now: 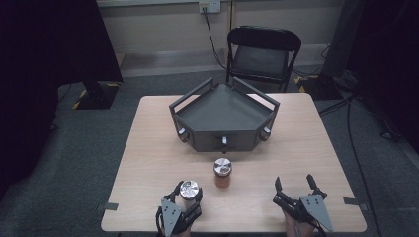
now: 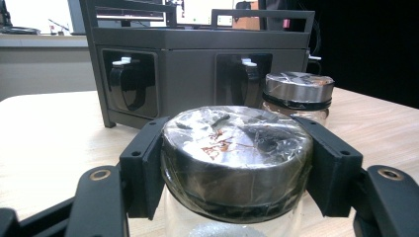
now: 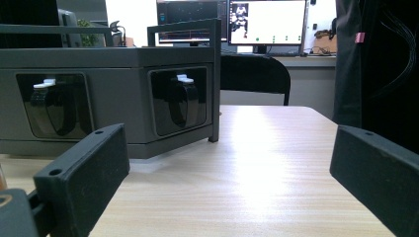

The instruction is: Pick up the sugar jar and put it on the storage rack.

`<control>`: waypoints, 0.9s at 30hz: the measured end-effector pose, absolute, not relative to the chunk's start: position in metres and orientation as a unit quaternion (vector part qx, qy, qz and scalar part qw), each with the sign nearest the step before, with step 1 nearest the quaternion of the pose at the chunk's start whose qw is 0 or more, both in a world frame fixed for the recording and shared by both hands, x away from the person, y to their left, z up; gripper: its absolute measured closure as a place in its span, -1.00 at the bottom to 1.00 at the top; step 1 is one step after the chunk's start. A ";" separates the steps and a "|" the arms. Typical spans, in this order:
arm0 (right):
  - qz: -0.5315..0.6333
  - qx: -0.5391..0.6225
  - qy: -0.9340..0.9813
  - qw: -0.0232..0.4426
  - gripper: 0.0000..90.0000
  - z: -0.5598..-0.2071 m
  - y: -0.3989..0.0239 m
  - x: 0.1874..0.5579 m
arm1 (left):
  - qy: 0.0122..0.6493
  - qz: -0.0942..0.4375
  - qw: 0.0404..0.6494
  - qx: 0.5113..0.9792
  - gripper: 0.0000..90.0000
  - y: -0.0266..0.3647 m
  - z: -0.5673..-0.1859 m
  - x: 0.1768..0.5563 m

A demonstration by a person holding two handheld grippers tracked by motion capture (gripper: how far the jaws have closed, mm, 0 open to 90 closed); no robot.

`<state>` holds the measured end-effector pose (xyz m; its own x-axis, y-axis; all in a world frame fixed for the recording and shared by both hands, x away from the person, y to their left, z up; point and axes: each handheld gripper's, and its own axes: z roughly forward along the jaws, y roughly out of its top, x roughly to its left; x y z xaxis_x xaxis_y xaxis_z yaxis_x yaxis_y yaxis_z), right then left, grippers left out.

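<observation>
The clear jar [image 1: 189, 191] is clamped at its foil-wrapped lid by the left hand-held gripper [image 1: 187, 193], near the front edge of the surface [image 1: 148, 148]. A second jar [image 1: 222, 173] stands just beside it, short of the grey tray [image 1: 225, 116]. The right hand-held gripper [image 1: 295, 186] is held wide with nothing between its jaws, bare surface ahead of it.

- Grey carpet floor [image 1: 74, 148] surrounds the light wooden table [image 1: 148, 148]
- Black folding chair [image 1: 262, 54] at top centre, against a pale wall [image 1: 163, 24] (socket [image 1: 209, 6] at the upper edge)
- Dark curtains [image 1: 44, 44] at the upper left and right
- Lit monitors [image 3: 267, 22] at the right gripper view's top
</observation>
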<state>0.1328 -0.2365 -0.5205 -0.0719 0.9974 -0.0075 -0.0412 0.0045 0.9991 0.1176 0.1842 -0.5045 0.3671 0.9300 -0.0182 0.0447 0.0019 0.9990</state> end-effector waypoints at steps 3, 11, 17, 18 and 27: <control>0.527 0.470 0.508 0.493 -0.99 -0.521 -0.237 0.133 | 0.408 0.390 0.572 0.595 -0.23 0.184 -0.504 0.117; 0.524 0.471 0.509 0.495 -0.99 -0.520 -0.236 0.133 | 0.405 0.380 0.574 0.602 -0.23 0.189 -0.496 0.120; 0.524 0.471 0.509 0.495 -0.99 -0.520 -0.236 0.133 | 0.401 0.374 0.579 0.603 -0.23 0.192 -0.491 0.122; 0.523 0.471 0.510 0.495 -0.99 -0.520 -0.235 0.133 | 0.398 0.375 0.579 0.604 -0.23 0.192 -0.491 0.123; 0.521 0.472 0.510 0.496 -0.99 -0.520 -0.235 0.133 | 0.382 0.373 0.583 0.612 -0.23 0.198 -0.487 0.125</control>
